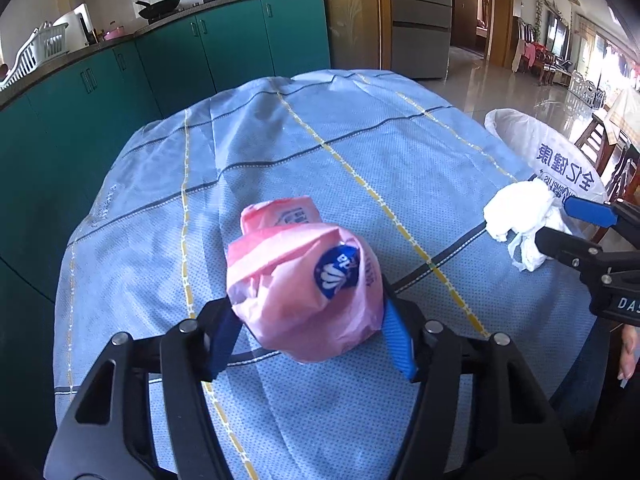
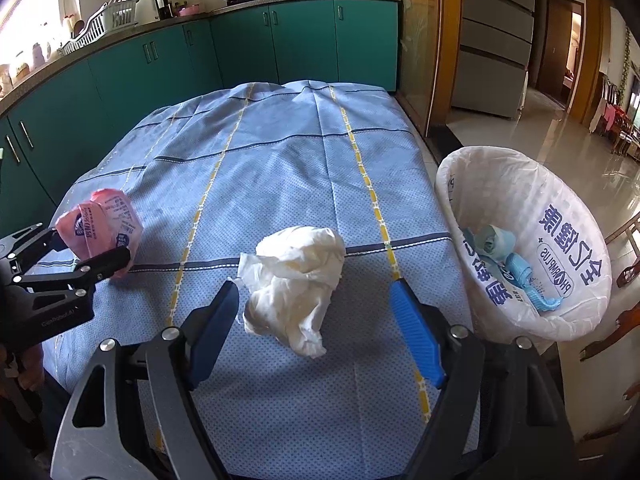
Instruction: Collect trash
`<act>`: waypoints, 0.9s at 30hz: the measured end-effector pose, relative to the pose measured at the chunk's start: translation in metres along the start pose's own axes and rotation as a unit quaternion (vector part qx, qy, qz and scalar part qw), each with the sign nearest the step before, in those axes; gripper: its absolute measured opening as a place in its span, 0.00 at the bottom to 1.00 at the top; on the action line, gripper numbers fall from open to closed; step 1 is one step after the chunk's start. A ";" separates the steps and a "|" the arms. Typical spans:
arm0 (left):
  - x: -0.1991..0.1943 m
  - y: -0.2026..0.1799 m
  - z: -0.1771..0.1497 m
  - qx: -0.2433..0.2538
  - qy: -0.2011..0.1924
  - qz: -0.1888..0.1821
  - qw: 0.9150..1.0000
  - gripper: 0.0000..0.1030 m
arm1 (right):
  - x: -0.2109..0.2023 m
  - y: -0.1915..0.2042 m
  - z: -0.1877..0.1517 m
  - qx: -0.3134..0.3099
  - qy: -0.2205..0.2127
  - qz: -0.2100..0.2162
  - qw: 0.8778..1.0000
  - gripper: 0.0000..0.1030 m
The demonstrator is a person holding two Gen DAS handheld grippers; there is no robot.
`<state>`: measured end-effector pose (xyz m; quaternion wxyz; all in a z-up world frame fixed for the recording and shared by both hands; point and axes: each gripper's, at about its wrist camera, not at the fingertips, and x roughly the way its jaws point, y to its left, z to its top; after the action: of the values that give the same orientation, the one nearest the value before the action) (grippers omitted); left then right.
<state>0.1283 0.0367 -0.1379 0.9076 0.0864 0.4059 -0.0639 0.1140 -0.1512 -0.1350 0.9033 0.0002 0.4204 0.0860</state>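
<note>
A crumpled pink plastic wrapper [image 1: 304, 280] with a blue logo lies on the blue tablecloth [image 1: 320, 152]. My left gripper [image 1: 308, 320] is open with its jaws on either side of the wrapper; it also shows in the right wrist view [image 2: 80, 248] with the wrapper [image 2: 102, 228]. A crumpled white tissue [image 2: 296, 280] lies on the cloth between the open jaws of my right gripper [image 2: 316, 300]. The tissue [image 1: 520, 216] and right gripper [image 1: 560, 224] show at the right of the left wrist view.
A bin lined with a white printed bag [image 2: 560, 240] stands off the table's right edge, with blue trash inside; it also shows in the left wrist view [image 1: 532, 140]. Green kitchen cabinets [image 2: 240, 48] run behind and to the left. Wooden chairs stand at far right.
</note>
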 end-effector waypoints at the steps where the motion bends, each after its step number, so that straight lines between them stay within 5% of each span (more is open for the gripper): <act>1: -0.002 0.001 0.001 0.000 -0.003 0.001 1.000 0.62 | 0.000 0.000 0.000 0.000 0.000 0.000 1.000 0.75; 9: -0.015 0.003 0.002 -0.004 -0.018 -0.004 1.000 0.62 | -0.005 0.005 0.001 -0.008 -0.003 -0.001 1.000 0.75; 19: -0.005 0.004 -0.001 -0.014 -0.003 -0.003 1.000 0.82 | -0.009 0.002 0.003 -0.003 -0.010 -0.014 1.000 0.79; 27: 0.001 -0.007 -0.003 0.004 0.004 -0.010 1.000 0.83 | 0.014 0.009 0.012 -0.021 0.000 -0.015 1.000 0.80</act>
<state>0.1251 0.0309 -0.1410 0.9047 0.0857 0.4105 -0.0744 0.1311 -0.1396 -0.1371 0.9041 -0.0252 0.4188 0.0808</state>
